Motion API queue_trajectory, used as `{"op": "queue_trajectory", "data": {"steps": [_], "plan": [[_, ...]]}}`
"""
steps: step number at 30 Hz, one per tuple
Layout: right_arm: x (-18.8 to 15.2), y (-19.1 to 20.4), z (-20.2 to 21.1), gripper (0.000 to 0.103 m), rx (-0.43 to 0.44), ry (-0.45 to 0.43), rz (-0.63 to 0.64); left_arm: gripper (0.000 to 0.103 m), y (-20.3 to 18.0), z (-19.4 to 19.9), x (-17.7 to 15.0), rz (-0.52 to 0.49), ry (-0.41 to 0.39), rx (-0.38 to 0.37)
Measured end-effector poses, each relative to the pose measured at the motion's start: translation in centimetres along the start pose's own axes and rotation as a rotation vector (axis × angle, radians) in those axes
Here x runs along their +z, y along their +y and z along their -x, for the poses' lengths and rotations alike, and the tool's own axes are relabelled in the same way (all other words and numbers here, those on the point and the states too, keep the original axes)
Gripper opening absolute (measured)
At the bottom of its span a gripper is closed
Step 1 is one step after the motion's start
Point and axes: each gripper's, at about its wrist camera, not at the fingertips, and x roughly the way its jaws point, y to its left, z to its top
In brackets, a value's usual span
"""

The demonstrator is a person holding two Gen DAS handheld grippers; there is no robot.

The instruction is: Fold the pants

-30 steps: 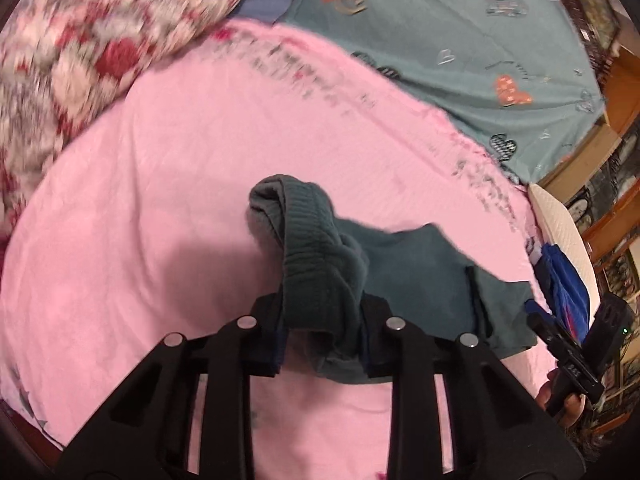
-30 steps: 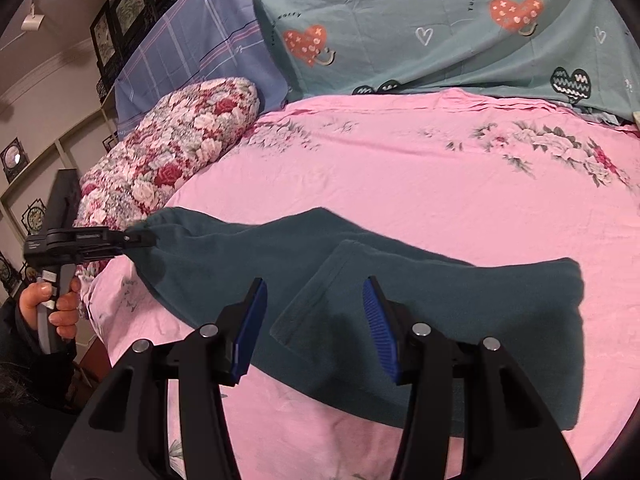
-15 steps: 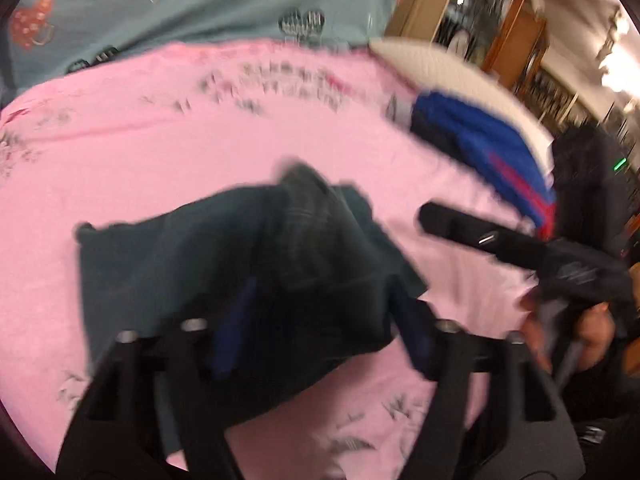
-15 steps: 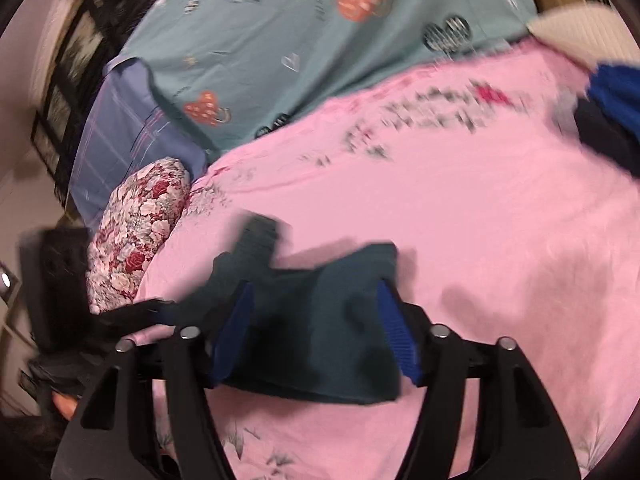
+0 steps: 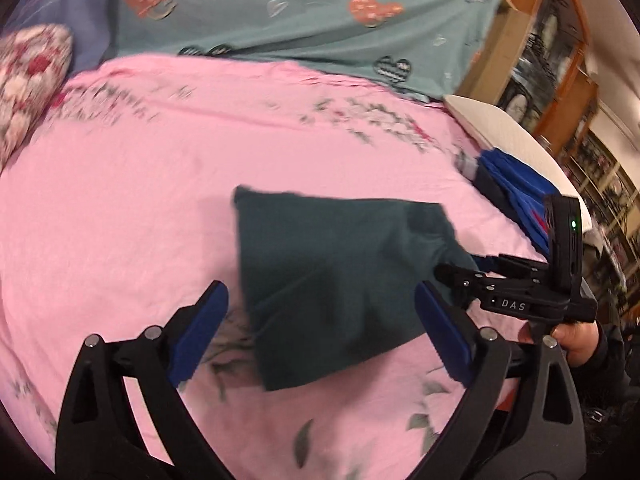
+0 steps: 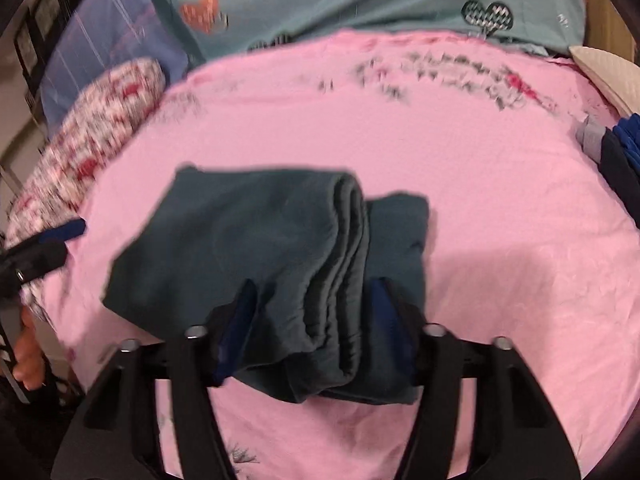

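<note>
The dark teal pants lie folded into a short stack on the pink bed sheet. My left gripper is open and empty, its blue pads wide apart just in front of the fold's near edge. My right gripper is shut on the ribbed waistband end of the pants, holding it over the lower layer. In the left wrist view the right gripper reaches in from the right at the pants' right corner. The left gripper's blue tip shows at the left edge of the right wrist view.
A floral pillow lies at the left. A teal heart-print cover lies at the back. Blue folded clothes and a white pillow sit at the right bed edge, with wooden shelves beyond.
My left gripper carried the waistband end across to the right, let go and opened. My right gripper, open a second ago, has closed on that end. The pants went from long to folded short.
</note>
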Motion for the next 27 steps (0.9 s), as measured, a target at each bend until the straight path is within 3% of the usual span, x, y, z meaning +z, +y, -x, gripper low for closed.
{"op": "queue_trajectory", "data": {"steps": [2,5,9,11,13,15,17,18,20,21,23,25,26,27], "plan": [[0.2,0.1,0.9,0.018,0.025,-0.020,0.012,0.095,1.7,0.3,-0.4,0.038,0.008,0.011],[1.1,0.5,4.3,0.016,0.021,-0.096,0.042,0.095,2.7,0.4,-0.4,0.073,0.006,0.019],[1.7,-0.1,7.2,0.016,-0.052,-0.142,0.037,0.095,1.5,0.5,0.0,0.039,-0.013,0.004],[1.5,-1.2,5.3,0.017,-0.060,-0.047,0.015,0.095,0.5,0.0,0.1,0.005,-0.007,-0.003],[0.2,-2.1,2.1,0.024,-0.099,0.085,-0.004,0.095,-0.9,-1.0,0.3,-0.033,0.012,-0.005],[0.0,-2.2,2.7,0.028,-0.155,0.025,0.000,0.095,-2.3,-2.0,0.3,-0.085,0.022,0.006],[0.9,-2.1,5.1,0.029,-0.174,-0.095,-0.022,0.095,-4.1,-3.0,-0.1,-0.164,0.043,0.001],[1.4,-2.2,6.3,0.030,-0.143,-0.150,-0.035,0.095,-4.7,-3.4,-0.4,-0.196,0.055,0.003],[2.7,-1.7,7.8,0.030,0.008,-0.236,-0.036,0.095,-5.7,-4.3,-1.3,-0.246,0.088,-0.007],[3.5,-1.3,7.3,0.030,0.076,-0.214,-0.035,0.095,-5.7,-4.8,-1.7,-0.258,0.104,-0.013],[4.7,-0.8,4.9,0.030,0.116,-0.147,-0.036,0.095,-5.6,-6.0,-2.4,-0.258,0.150,-0.005],[5.0,-2.0,0.8,0.030,0.051,-0.022,-0.089,0.096,-5.0,-7.1,-3.0,-0.247,0.183,0.000],[4.6,-3.2,-1.7,0.026,0.018,0.058,-0.135,0.096,-5.1,-7.0,-3.2,-0.264,0.177,0.004],[4.2,-3.7,-2.7,0.020,0.017,0.074,-0.145,0.096,-5.1,-7.0,-3.3,-0.275,0.181,0.004]]}}
